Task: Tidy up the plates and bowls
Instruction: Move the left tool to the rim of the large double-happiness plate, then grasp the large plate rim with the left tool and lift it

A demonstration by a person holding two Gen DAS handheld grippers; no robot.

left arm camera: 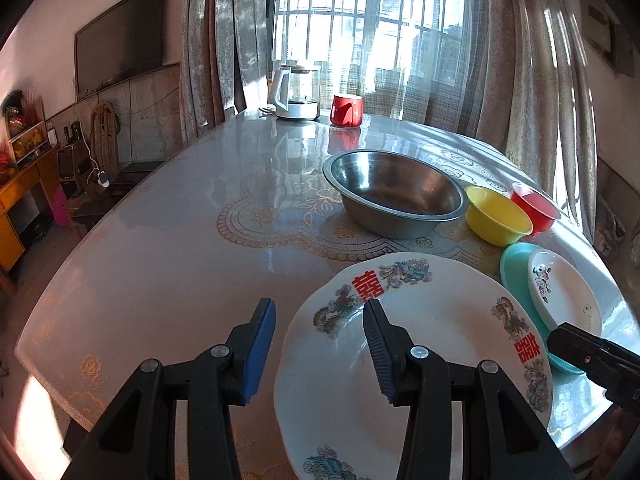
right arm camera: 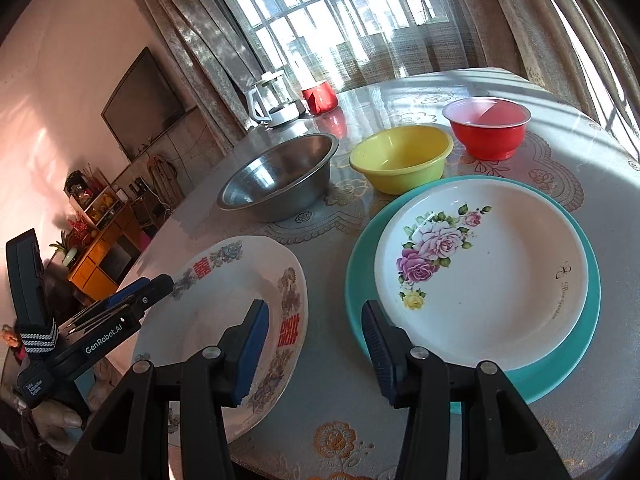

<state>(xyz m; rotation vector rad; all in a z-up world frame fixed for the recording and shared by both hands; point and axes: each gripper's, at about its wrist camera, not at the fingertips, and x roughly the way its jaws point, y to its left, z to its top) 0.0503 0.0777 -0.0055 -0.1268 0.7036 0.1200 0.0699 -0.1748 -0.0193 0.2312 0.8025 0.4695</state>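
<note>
A large white plate with red characters and dragon pattern (left arm camera: 432, 344) lies at the table's near edge; it also shows in the right wrist view (right arm camera: 224, 304). My left gripper (left arm camera: 320, 350) is open, its jaws either side of that plate's left rim, just above it. A white rose plate (right arm camera: 488, 276) sits on a teal plate (right arm camera: 584, 336). My right gripper (right arm camera: 316, 350) is open and empty, over the table between the two plates. Behind stand a steel bowl (left arm camera: 394, 192), a yellow bowl (right arm camera: 400, 158) and a red bowl (right arm camera: 488, 132).
A glass kettle (left arm camera: 294, 94) and a red mug (left arm camera: 346, 110) stand at the table's far side by the curtained window. The table (left arm camera: 180, 248) has a glossy patterned cover. A TV and a wooden cabinet are at the left wall.
</note>
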